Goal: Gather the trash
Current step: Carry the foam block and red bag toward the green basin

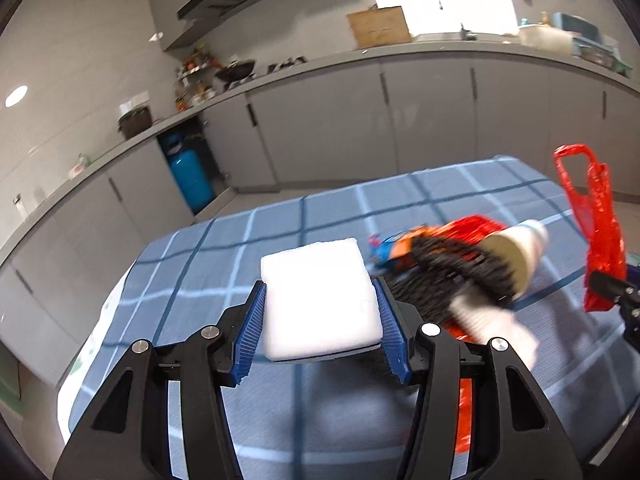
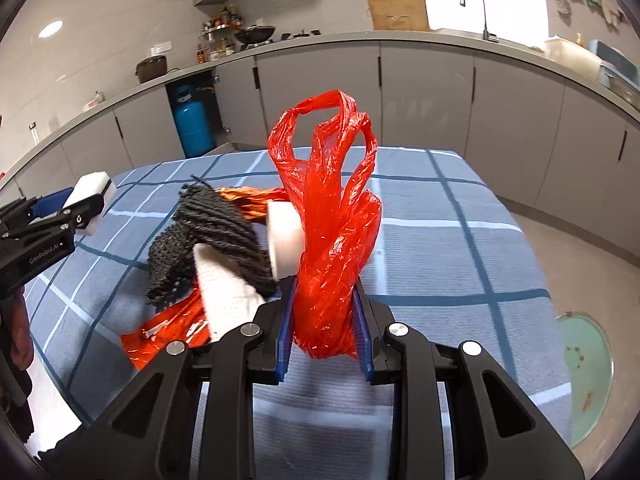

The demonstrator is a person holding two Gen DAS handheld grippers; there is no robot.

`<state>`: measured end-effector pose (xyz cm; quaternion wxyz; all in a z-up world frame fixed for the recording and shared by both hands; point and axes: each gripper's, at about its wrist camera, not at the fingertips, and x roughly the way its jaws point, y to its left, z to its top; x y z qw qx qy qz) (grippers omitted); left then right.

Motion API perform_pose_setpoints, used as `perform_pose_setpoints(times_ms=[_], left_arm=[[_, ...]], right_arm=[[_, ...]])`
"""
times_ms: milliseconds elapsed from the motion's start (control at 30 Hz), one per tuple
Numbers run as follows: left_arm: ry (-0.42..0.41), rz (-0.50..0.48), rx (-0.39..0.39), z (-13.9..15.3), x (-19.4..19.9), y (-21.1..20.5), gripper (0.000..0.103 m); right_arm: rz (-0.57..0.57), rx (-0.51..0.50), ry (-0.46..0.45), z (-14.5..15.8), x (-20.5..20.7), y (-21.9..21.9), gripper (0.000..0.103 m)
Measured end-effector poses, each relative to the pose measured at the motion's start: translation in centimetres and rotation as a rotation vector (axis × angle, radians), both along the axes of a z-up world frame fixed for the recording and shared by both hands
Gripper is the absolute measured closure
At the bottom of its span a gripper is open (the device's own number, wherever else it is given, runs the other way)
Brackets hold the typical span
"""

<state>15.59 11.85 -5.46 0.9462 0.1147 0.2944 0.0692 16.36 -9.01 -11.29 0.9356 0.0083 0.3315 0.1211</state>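
1. Left wrist view: left gripper (image 1: pixel 320 304) pinches a white foam block (image 1: pixel 320 300) between its blue pads, held above the blue checked tablecloth (image 1: pixel 248 240). The trash pile (image 1: pixel 448 272) is motion-blurred; the right gripper (image 1: pixel 616 292) is cut off at the frame edge.
2. Right wrist view: right gripper (image 2: pixel 325 320) clamps the bunched red plastic bag (image 2: pixel 332 216). The bag hides part of a white roll (image 2: pixel 284 240); a black cord bundle (image 2: pixel 208 240) and orange wrapper (image 2: pixel 248 196) lie beside it.
3. Grey kitchen cabinets (image 2: pixel 424 92) and a blue gas cylinder (image 2: pixel 194 124) stand behind the table.

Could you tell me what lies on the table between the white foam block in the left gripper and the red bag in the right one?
In the right wrist view, a black knitted bundle and a white roll lie between the foam block and the red bag.
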Motion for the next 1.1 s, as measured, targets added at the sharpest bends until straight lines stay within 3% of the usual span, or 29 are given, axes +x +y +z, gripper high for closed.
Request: perform_pose_setpoints(times_ms=[533,1100], left_arm=[[-0.044,-0.303,-0.006,1.8,1.5,-13.8,0.05],[-0.011,-0.612,0.002,-0.6,0.3,-27.9,0.05]], right_arm=[[-0.201,0.021,-0.02,0.6,-1.1,-9.6,0.075],[-0.448,0.039,0.03,-2.0,-3.7,-22.8,0.075]])
